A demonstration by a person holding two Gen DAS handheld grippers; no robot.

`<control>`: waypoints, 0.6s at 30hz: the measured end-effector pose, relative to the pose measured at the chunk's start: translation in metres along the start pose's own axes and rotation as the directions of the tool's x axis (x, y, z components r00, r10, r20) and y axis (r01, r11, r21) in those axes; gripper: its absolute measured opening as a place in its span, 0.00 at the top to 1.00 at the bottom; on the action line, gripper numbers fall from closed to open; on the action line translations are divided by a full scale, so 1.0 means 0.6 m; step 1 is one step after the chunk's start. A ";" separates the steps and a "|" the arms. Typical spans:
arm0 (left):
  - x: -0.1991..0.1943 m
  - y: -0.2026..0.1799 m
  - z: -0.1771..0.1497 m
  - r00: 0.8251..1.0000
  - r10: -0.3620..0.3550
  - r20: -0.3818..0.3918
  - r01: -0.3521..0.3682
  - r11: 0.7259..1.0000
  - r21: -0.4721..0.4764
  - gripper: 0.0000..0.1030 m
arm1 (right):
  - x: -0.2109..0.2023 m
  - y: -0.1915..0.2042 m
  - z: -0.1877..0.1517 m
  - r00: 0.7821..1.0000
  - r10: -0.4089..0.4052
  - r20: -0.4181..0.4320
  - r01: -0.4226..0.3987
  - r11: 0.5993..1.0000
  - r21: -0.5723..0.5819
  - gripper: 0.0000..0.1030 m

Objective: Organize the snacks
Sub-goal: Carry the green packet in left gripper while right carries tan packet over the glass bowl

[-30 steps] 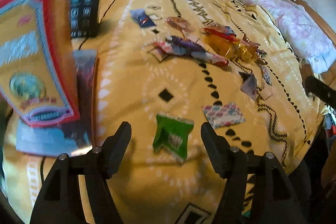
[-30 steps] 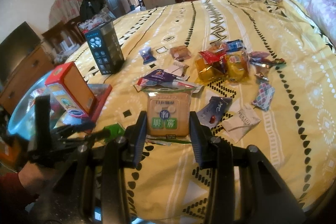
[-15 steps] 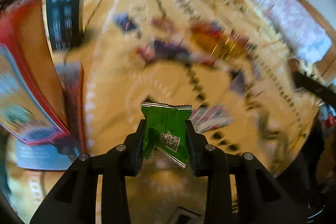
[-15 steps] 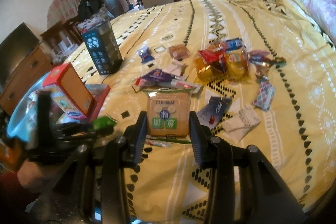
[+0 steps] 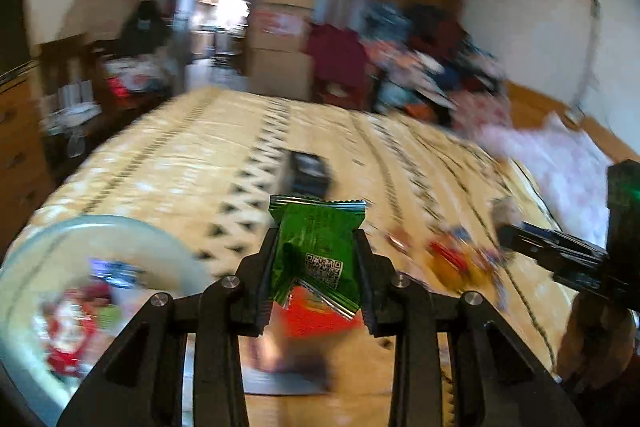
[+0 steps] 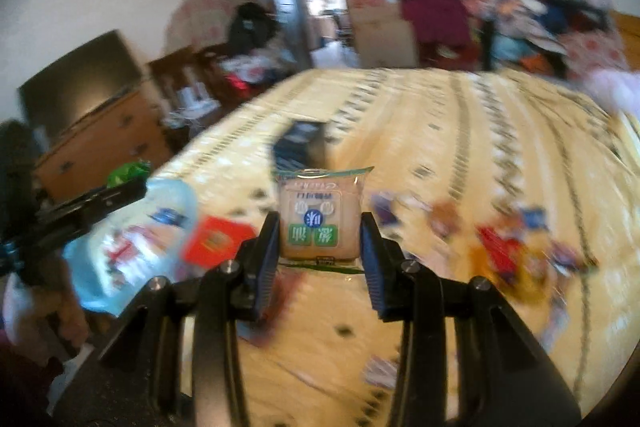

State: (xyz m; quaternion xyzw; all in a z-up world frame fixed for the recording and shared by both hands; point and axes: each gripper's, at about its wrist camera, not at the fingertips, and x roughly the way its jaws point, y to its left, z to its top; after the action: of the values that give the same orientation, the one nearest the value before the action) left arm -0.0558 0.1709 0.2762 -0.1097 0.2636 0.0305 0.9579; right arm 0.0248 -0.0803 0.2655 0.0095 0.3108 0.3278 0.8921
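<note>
Both tongs are loaded, so the step in hand looks like the carry between pick-up and drop-off. The left gripper (image 5: 316, 267) is clenched on a green snack packet (image 5: 318, 247), which stands up between the pads, clear of the yellow bedspread (image 5: 168, 163). The right gripper (image 6: 320, 243) grasps a beige biscuit packet (image 6: 320, 223) with green and blue print, pinched at its two sides and also off the cover. Near the left edge of the bed sits a clear round container (image 5: 52, 243) that already holds a few wrappers (the likely destination, as I judge it), with a red box (image 6: 216, 241) just beside it. More loose snacks (image 6: 504, 255) lie scattered on the right of the bedspread, well apart from the container, and a dark box (image 5: 308, 173) stands farther off. The next move calls for bringing each packet over the container's mouth, one at a time so the tongs do not collide, and opening the jaws only once the packet hangs inside the rim.
</note>
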 end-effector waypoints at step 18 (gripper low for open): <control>-0.071 0.338 -0.031 0.940 0.335 -0.073 -0.342 0.907 -0.247 0.66 | 0.233 0.365 0.079 0.906 0.339 -0.253 -0.386 0.907 -0.169 0.62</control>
State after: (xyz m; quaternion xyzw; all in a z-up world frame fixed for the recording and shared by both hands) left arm -0.1254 0.3642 0.2433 -0.1857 0.2864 0.2282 0.9118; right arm 0.0075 0.1834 0.2755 -0.0650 0.3622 0.5192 0.7714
